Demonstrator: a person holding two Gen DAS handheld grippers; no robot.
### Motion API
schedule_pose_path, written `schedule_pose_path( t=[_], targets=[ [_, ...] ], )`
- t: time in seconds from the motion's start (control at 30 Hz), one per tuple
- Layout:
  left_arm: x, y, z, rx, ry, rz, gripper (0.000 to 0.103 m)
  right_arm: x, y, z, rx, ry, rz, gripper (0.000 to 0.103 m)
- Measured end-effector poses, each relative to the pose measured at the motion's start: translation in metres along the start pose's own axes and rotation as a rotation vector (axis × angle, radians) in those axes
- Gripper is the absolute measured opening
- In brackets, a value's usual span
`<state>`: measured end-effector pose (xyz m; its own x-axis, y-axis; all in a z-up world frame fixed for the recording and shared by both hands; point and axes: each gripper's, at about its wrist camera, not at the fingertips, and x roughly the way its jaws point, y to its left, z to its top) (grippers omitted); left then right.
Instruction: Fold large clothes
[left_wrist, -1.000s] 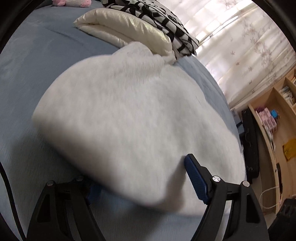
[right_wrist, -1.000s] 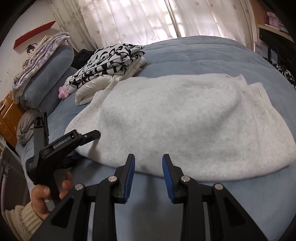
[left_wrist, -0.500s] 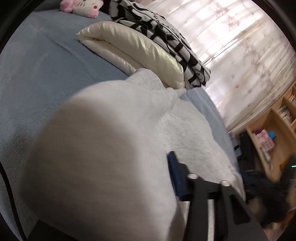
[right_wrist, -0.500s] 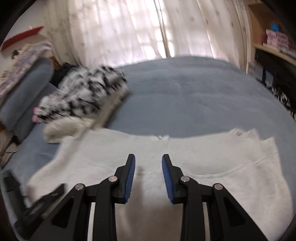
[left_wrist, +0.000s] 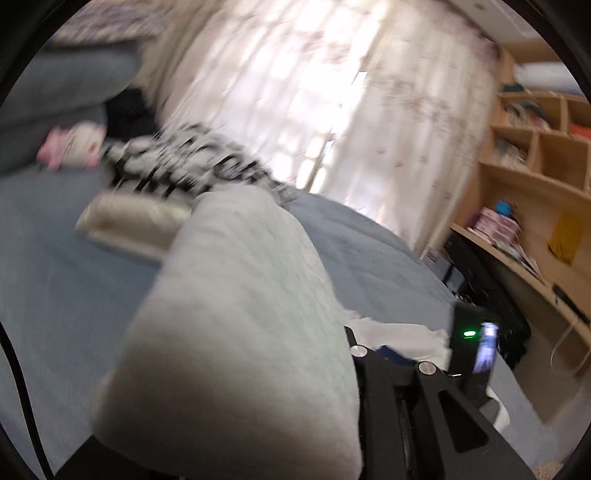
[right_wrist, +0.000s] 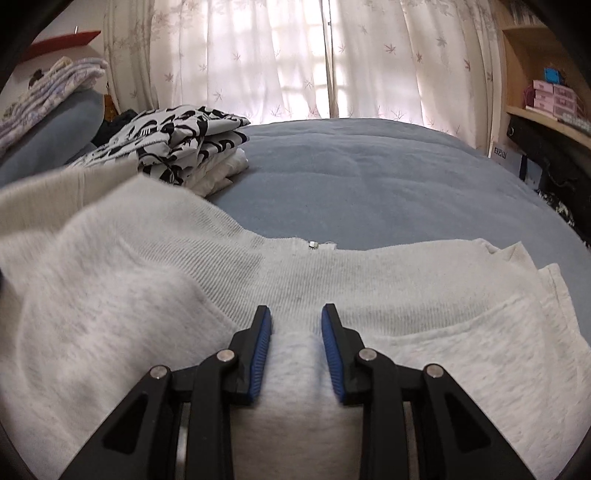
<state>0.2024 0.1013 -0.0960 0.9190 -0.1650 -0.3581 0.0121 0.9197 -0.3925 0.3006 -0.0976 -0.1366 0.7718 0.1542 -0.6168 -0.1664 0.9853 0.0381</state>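
Grey-white knit, blurred, filling the left wrist view: sweater (left_wrist: 236, 332) with its near edge lifted clear of the blue bed (left_wrist: 55, 277) and draped over the left tongs (left_wrist: 343, 347). Left tongs just closed and now clamped on that raised fold, with one finger buried under cloth and only the other black finger showing beside it. Further left and behind, a pink plush toy (left_wrist: 70, 147) by a grey pillow (left_wrist: 74, 81), then a folded black-and-white pile (left_wrist: 184, 166) on a cream layer, just behind the lifted cloth. Pale curtain (left_wrist: 314, 92) across the middle, wooden shelves (left_wrist: 535, 155) at far right. From the right wrist: left part of the sweater raised and humped, the rest lying flat across the near bed, ribbed hem toward the curtain, a small metal snap at the far edge, layered cloth corners at right. Right tongs (right_wrist: 295, 332) low over the middle of the sweater, blue pads (right_wrist: 262, 350) a little apart, a ridge of cloth rising between them; pinched or merely flanked, cannot tell. Black-and-white pile at upper left, near the sweater's far corner; bare blue bed beyond; shelves with pink boxes (right_wrist: 554, 98) at right edge.
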Motion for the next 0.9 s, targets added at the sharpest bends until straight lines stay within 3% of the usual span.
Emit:
schedule_pose_path(
  t=[0.47,0.67,0.8,0.9],
  targets=[
    [-0.007,-0.114,0.008,0.282,0.007,-0.058,0.018,-0.003,-0.026,0.004,0.111,0.020,0.137,0.028],
    [-0.016,-0.138,0.016,0.303,0.012,-0.074,0.018,-0.030,-0.037,0.019,0.075,0.121,0.195,0.028],
    [-0.017,-0.152,0.018,0.328,0.034,-0.088,0.018,-0.056,-0.043,0.008,0.032,0.141,0.257,0.028],
    [-0.017,-0.167,0.014,0.356,0.060,-0.110,0.018,-0.052,-0.043,-0.002,0.019,0.167,0.289,0.028]
  ],
)
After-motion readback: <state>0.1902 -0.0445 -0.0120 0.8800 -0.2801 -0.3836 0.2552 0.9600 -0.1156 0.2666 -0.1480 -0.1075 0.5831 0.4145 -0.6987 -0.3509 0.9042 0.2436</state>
